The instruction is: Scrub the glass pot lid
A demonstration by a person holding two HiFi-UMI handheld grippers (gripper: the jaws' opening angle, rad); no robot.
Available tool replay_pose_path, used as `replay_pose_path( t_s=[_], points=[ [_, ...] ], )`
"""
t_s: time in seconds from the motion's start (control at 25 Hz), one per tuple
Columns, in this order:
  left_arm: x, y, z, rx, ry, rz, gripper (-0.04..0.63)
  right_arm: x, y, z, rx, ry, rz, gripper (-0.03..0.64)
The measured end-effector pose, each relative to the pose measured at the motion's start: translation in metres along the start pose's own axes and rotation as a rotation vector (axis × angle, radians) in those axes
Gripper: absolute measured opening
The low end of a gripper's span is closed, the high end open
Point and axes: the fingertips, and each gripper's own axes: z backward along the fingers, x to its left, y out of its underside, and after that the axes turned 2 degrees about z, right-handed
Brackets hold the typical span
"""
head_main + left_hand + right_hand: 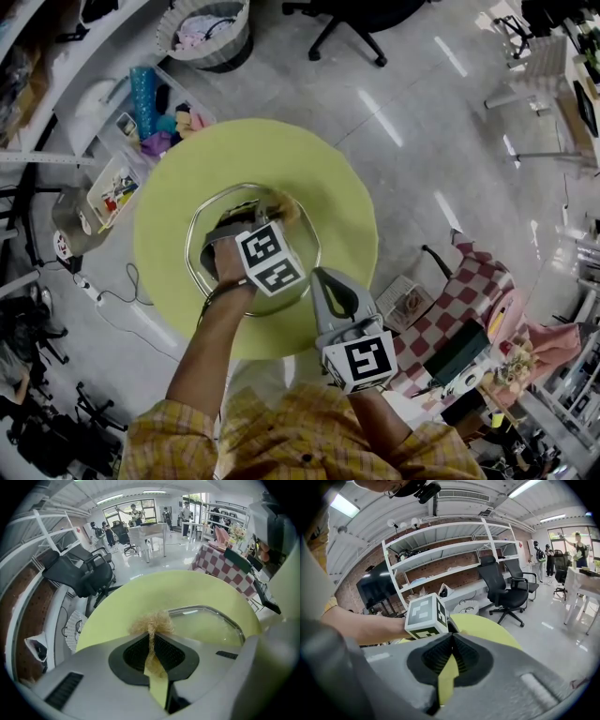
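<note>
The glass pot lid (302,236) lies flat on the round yellow-green table (187,169), near its front middle. My left gripper (268,217) hovers over the lid's far part and is shut on a tan fuzzy scrubber (280,203). In the left gripper view the scrubber (152,622) sticks out past the left gripper (151,638), with the lid's (206,623) metal rim just beyond and to the right. My right gripper (323,277) sits at the lid's near right edge, shut with nothing in it. The right gripper (451,638) points at the left gripper's marker cube (425,616).
A laundry basket (204,28) and an office chair (356,23) stand beyond the table. A bin of small items (117,187) and shelving flank its left. A checked cloth (455,305) with clutter lies to the right. Black chairs (84,573) stand beyond the table.
</note>
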Motion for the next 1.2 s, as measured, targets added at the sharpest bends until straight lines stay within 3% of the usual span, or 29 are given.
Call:
replay_pose_path(
  t_s=[0.56, 1.2],
  points=[
    [0.012, 0.007, 0.005, -0.026, -0.019, 0.135, 0.037, 0.007, -0.003, 0.001, -0.004, -0.007, 0.009, -0.003],
    [0.033, 0.033, 0.017, -0.091, -0.077, 0.408, 0.038, 0.028, -0.006, -0.005, 0.000, -0.043, 0.037, -0.003]
  ],
)
